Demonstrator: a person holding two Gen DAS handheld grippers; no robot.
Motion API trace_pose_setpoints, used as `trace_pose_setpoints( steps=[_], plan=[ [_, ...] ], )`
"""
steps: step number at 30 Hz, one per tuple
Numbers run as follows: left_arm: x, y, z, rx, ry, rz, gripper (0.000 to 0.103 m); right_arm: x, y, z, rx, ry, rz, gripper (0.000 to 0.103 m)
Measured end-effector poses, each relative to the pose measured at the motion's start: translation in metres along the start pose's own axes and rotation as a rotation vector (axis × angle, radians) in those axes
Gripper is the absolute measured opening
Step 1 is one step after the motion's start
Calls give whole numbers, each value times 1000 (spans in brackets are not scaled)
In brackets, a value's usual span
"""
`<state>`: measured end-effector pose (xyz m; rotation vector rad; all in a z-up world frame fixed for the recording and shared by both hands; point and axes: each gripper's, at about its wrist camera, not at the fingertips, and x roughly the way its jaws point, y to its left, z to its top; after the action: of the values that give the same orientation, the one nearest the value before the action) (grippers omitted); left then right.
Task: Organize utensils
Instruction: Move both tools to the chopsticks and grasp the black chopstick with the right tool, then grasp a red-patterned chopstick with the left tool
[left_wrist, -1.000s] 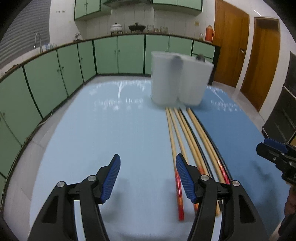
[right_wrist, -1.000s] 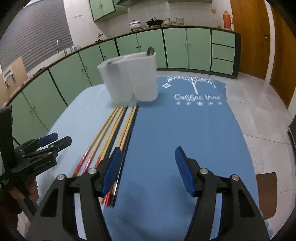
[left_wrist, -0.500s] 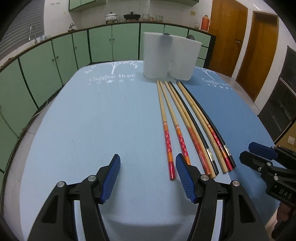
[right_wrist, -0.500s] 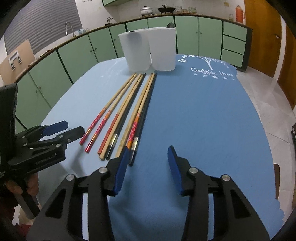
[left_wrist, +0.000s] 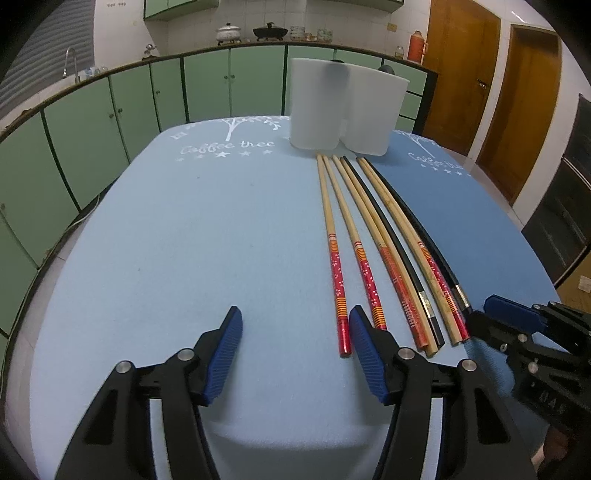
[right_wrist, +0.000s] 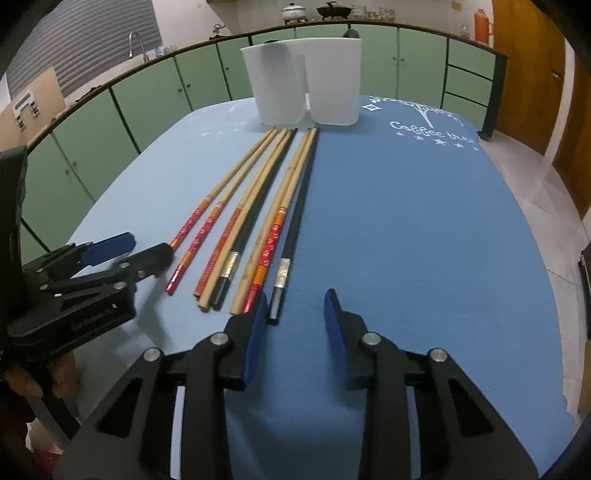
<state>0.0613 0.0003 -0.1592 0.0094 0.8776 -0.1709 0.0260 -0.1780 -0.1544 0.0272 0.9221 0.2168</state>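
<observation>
A surface covered by two foam mats – pale blue (left_wrist: 155, 258) on one side, darker blue (right_wrist: 424, 229) on the other – carries a row of long chopsticks (left_wrist: 373, 236), lying side by side along the seam between the mats. Most are bamboo with red patterned handles; two are black with silver bands. Their thin tips point at a white plastic two-compartment utensil holder (left_wrist: 343, 110), which stands upright just beyond them at the far end of the surface; a dark utensil top shows above its rim.

The left gripper (left_wrist: 295, 339), black with blue pads, hovers low at the handle end of the chopsticks, its jaws standing moderately wide with only bare mat between them. Its right pad (left_wrist: 364, 350) sits just beside the outermost red handle, on the side away from the rest of the row.

The right gripper (right_wrist: 295, 317) hovers at the other side of the row. Its jaws have just been closing and now stand narrow, with nothing between them – the outermost black chopstick (right_wrist: 291, 236) ends just beside its left pad.

Green cabinets (left_wrist: 110, 110) line the room behind the holder.
</observation>
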Motion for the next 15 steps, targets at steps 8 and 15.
trace_pose_setpoints(
  steps=[8,15],
  plan=[
    [-3,0,0,-18,3,3,57,-3,-6,-2,19,-1,20,31],
    [-2,-2,-2,-19,-1,5,55,2,0,-3,2,-14,22,12]
  ],
)
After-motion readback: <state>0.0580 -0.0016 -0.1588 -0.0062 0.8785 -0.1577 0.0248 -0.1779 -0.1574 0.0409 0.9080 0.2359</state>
